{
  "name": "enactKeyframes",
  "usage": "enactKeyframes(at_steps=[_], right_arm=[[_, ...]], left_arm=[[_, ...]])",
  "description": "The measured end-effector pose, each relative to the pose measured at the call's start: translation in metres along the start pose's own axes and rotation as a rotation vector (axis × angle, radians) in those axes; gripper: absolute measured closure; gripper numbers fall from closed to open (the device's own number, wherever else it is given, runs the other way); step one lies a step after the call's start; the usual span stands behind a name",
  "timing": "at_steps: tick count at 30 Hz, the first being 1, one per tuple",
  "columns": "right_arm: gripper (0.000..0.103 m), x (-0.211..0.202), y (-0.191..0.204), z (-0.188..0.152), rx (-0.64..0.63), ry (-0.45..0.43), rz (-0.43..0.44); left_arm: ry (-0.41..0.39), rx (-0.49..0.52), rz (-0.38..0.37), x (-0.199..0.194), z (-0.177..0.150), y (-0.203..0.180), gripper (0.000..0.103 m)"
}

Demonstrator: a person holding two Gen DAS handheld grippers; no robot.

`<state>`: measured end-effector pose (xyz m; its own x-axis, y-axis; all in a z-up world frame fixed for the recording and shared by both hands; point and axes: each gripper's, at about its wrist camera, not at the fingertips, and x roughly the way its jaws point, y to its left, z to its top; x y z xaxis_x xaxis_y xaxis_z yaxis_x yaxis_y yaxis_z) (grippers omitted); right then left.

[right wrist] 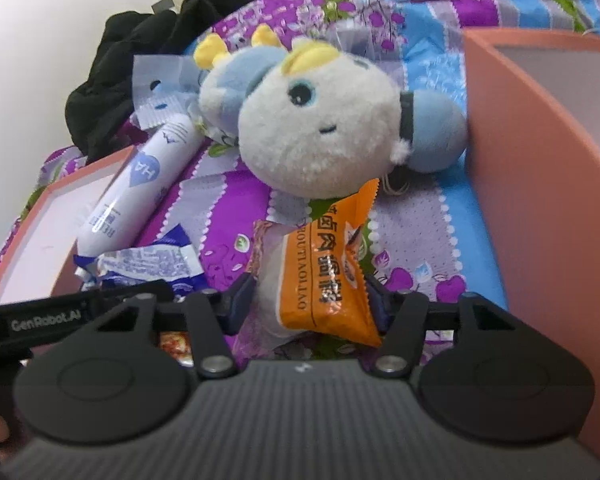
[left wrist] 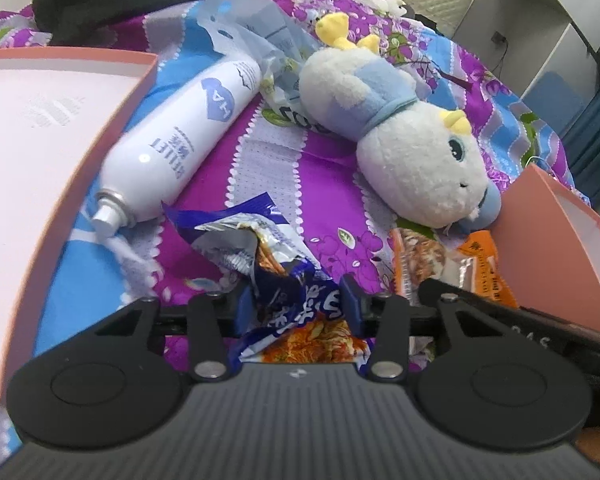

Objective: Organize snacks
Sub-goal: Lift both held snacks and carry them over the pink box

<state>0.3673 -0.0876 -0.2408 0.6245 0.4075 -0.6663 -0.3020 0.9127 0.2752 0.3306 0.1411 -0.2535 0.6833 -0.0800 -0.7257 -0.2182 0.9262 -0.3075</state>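
Left tool [left wrist: 298,304] pinches the blue packet [left wrist: 284,300]; right tool [right wrist: 310,304] pinches the orange packet [right wrist: 332,272]

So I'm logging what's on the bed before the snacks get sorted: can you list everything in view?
Blue crinkled foil snack packet: one, blue and silver, between the left tool's fingers.
Orange plastic snack packet: one, orange with a clear part, between the right tool's fingers.
White cylindrical spray can: one, white with a blue heart, lying beside the left box.
White and blue plush toy: one, yellow horns, lying mid-bed.
Pale blue empty wrappers: a crumpled few, behind the can.
Pink cardboard box halves: two, pink outside, white inside, one at each side.
Black cloth heap: one, far edge.
Purple floral bedsheet: one, under everything.
Left tool: black, around the blue packet.
Right tool: black, around the orange packet.
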Motion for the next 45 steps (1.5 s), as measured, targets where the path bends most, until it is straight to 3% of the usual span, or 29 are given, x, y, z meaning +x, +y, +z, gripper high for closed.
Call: enactKeyframes(at_steps=[12,25,33,45], right_arm=[[0.043,-0.087,0.014,-0.017,-0.054,-0.057,-0.035],[0.043,-0.194,0.025,-0.059,-0.077,-0.113,-0.064],[0.043,-0.245,0.022,-0.082,-0.066,-0.148,-0.078],[0.043,-0.312,0.018,-0.106,-0.057,-0.173,-0.129]], left_arm=[[0.014,0.043,0.016,-0.084,-0.028,-0.009,0.054],[0.013,0.143,0.010,-0.184,-0.070,-0.042,0.054],[-0.014,0.149,-0.033,-0.237,-0.089,-0.065,0.054],[-0.015,0.176,-0.089,-0.279,-0.117,-0.099,0.054]])
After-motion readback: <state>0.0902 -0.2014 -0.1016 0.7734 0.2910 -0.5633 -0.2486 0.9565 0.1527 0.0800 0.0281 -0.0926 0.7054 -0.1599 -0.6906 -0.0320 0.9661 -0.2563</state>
